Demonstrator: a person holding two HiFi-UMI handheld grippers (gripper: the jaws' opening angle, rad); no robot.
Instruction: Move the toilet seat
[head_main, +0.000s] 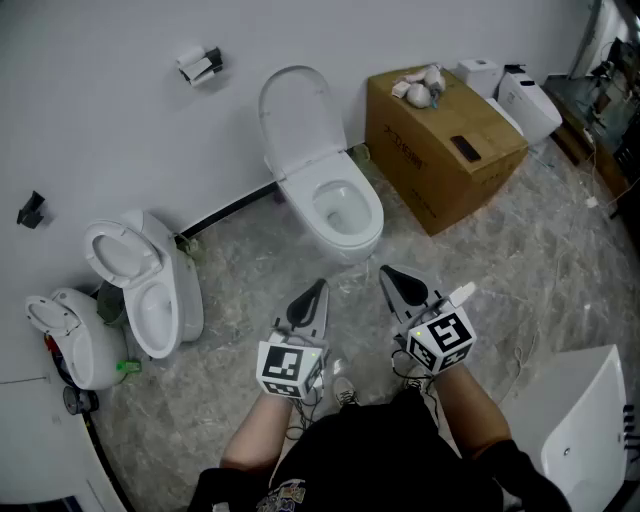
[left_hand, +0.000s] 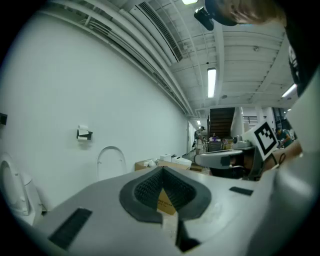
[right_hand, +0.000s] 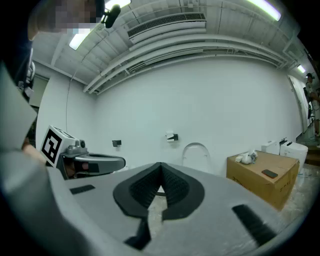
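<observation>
Approach step: both grippers closed and empty, short of the toilet seat (head_main: 298, 115).

My left gripper (head_main: 317, 290) and right gripper (head_main: 391, 277) have their jaws together on nothing, side by side, well apart from the seat; it stands upright against the wall, just left of the cardboard box (head_main: 440, 150), white and oval (seat or lid, I cannot tell which); next, I judge, I must reach forward, open one pair of jaws and take its rim.
</observation>
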